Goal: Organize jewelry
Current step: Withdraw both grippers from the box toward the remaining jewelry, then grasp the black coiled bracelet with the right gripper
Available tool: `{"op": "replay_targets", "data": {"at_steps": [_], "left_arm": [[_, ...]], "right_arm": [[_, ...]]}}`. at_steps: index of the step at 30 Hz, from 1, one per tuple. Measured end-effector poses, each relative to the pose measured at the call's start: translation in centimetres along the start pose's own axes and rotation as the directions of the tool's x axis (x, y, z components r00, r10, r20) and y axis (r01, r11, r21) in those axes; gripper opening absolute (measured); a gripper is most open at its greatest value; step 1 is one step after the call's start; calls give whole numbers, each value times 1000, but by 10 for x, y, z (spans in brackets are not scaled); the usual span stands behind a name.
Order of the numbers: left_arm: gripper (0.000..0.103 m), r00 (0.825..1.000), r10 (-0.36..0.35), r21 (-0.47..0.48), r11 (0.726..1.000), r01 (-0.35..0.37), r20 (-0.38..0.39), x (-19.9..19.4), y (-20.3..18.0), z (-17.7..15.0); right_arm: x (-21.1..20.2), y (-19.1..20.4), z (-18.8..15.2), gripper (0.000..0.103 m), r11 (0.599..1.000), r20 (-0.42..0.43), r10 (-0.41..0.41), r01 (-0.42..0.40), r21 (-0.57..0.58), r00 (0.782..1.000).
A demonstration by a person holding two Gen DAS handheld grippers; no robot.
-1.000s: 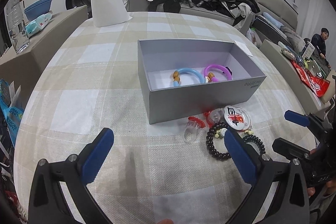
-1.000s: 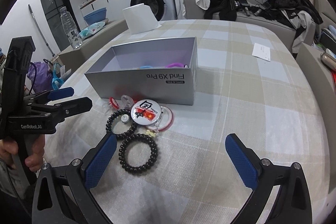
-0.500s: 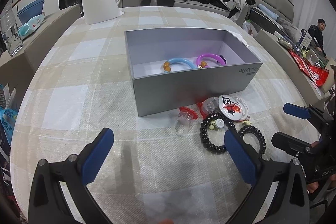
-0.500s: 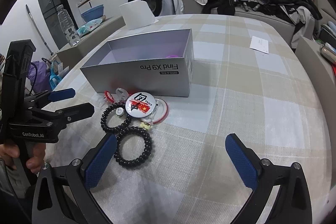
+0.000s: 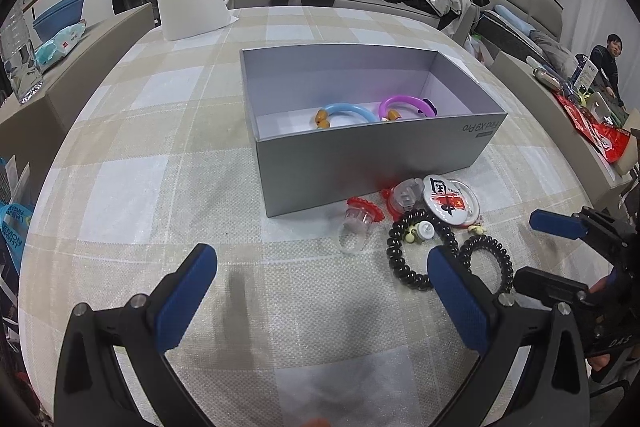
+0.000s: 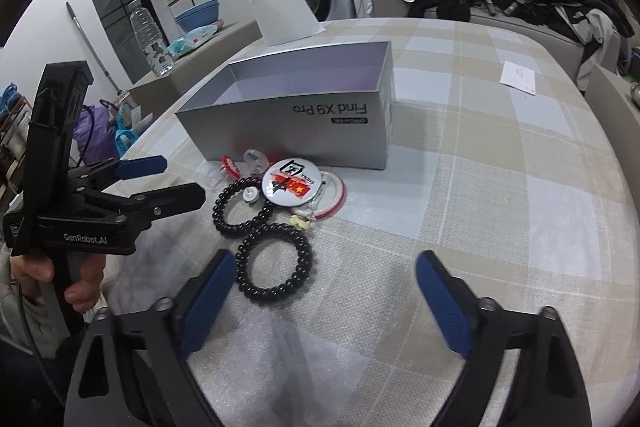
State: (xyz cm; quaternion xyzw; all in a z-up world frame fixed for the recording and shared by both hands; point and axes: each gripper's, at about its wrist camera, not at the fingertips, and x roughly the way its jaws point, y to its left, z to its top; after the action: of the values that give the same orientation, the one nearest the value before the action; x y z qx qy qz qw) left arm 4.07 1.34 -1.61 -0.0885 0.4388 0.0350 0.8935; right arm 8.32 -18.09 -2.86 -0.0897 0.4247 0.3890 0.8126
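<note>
Right tongs (image 6: 322, 293) closing, nothing between pads yet; left tongs (image 5: 320, 293) apart, empty. Black beaded bracelet (image 6: 274, 261) lower centre on bench (image 6: 500, 195), touching second bracelet (image 6: 244, 207). Risk: snagging both, missing open grey cardboard box (image 6: 296, 119).

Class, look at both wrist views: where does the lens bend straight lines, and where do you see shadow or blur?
Left wrist view: the round table edge bows strongly and corners go black; a soft shadow falls in front of the grey box. Right wrist view: the same barrel bending; the right tool, jaws closing on nothing, looks slightly blurred.
</note>
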Motion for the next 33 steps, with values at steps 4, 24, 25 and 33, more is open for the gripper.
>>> {"op": "replay_targets", "data": {"at_steps": [4,24,25,33], "left_arm": [[102,1000,1,10,1000,-1,-3,1,0,0],[102,1000,2,26,1000,-2,-16,6,-5,-1],[102,1000,2,26,1000,-2,-16,6,-5,-1],[102,1000,0,25,1000,0,-17,6,-5,-1]], "right_arm": [[6,11,-3,67,999,-29,6,-8,-50,1000],[14,32,-5,20,979,-9,-99,95,-180,995],[14,33,-5,19,978,-8,-99,96,-185,995],[15,36,-6,8,972,7,-95,94,-213,995]]}}
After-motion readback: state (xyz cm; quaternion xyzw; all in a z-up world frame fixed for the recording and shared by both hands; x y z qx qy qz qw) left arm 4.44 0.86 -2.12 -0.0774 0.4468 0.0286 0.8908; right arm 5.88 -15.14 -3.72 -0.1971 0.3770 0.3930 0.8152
